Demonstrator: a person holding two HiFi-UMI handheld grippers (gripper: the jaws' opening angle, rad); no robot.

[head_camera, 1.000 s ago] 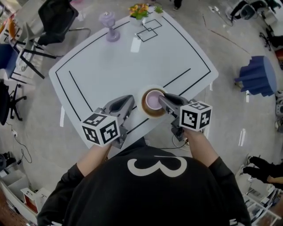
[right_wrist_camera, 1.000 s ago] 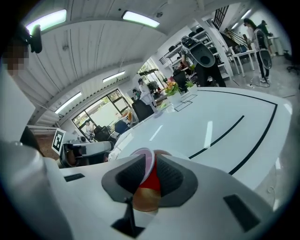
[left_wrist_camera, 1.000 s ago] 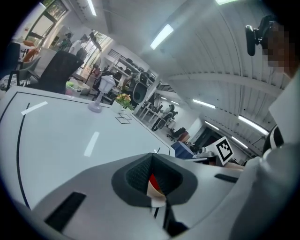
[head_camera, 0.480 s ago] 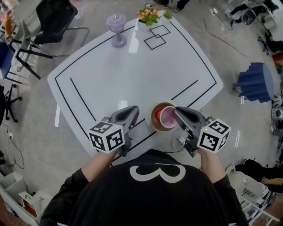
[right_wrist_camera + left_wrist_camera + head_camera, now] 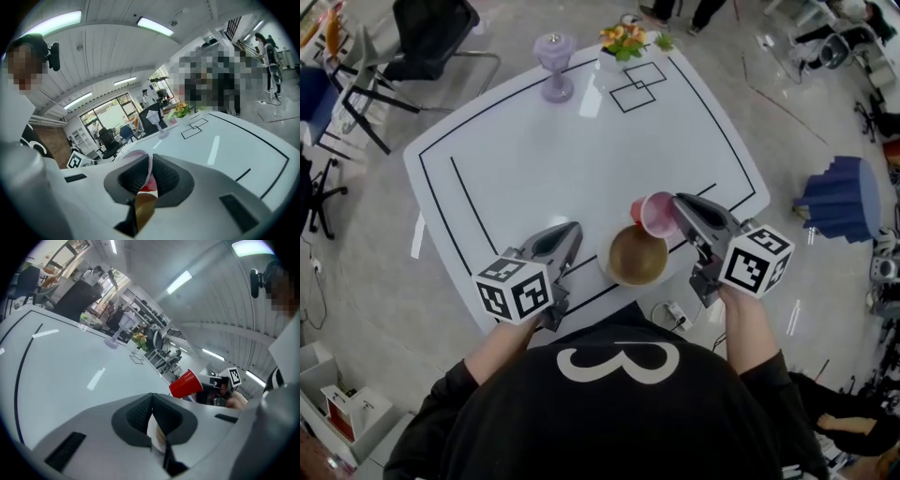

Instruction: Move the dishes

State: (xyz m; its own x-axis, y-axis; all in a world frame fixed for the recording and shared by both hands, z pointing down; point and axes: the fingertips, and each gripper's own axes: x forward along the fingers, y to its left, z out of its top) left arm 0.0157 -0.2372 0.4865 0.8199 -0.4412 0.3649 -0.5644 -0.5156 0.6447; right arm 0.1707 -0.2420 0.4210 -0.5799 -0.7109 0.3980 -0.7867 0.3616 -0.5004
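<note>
Our right claw (image 5: 679, 208), jaws just tightened, grips a red cup (image 5: 654, 215) by its rim, held tilted just beyond the brown bowl (image 5: 637, 255). Our left claw (image 5: 573, 231) pinches what seems the plate (image 5: 604, 265) beneath that bowl, at the tabletop (image 5: 534, 159) near edge.

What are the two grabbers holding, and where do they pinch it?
The right gripper, its jaws having just closed, pinches the red cup by its rim. The left gripper pinches the rim of the white plate under the brown bowl.
</note>
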